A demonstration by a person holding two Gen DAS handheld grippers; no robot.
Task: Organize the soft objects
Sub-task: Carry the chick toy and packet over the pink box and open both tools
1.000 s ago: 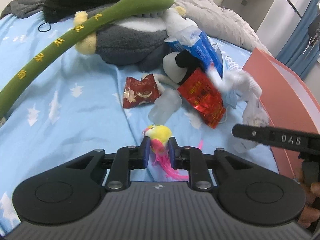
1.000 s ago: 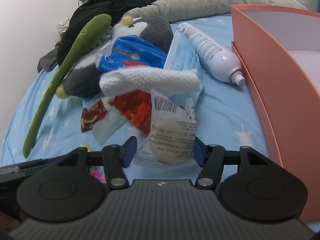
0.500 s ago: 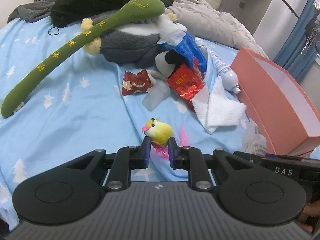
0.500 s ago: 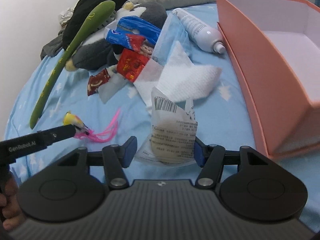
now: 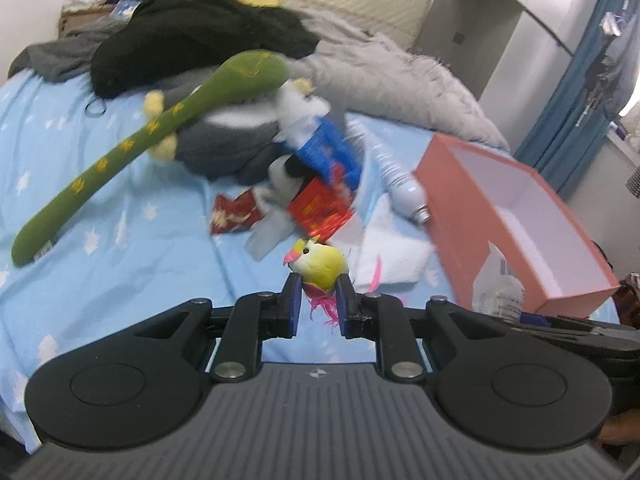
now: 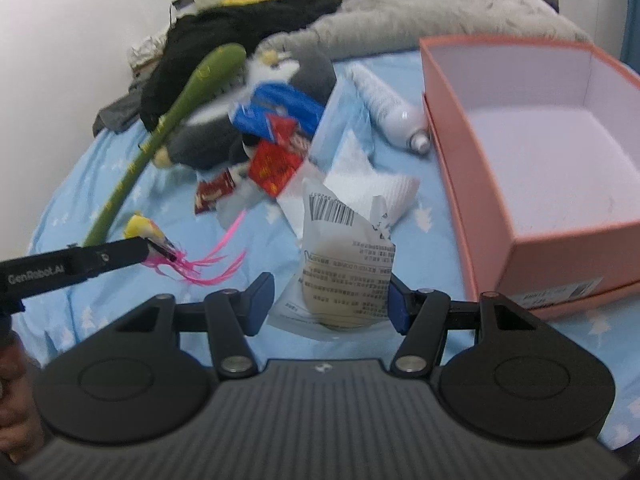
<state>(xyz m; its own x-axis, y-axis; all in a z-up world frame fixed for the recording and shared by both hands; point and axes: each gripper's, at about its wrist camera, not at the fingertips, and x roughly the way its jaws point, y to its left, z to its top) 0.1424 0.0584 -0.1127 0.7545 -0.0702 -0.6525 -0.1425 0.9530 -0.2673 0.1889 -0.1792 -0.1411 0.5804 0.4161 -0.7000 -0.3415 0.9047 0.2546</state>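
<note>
My left gripper [image 5: 318, 296] is shut on a small yellow bird toy [image 5: 318, 266] with pink feathers, held above the bed; it also shows in the right wrist view [image 6: 140, 228]. My right gripper [image 6: 326, 300] is shut on a clear plastic packet [image 6: 346, 268] with a barcode label, held above the bed; the packet also shows in the left wrist view [image 5: 498, 284]. A salmon open box [image 6: 532, 148] stands to the right, its white inside bare. A grey penguin plush [image 5: 228, 144] and a long green plush [image 5: 140, 140] lie at the back.
On the blue starred bedsheet [image 5: 120, 248] lie red snack wrappers [image 5: 320, 210], a blue packet [image 5: 328, 152], a white spray bottle [image 5: 400, 176] and a white tissue [image 5: 388, 256]. Black clothing [image 5: 192, 48] and a grey blanket [image 5: 392, 84] are piled behind.
Both grippers have risen and pulled back from the pile with their loads. The box's inside has come more fully into view on the right.
</note>
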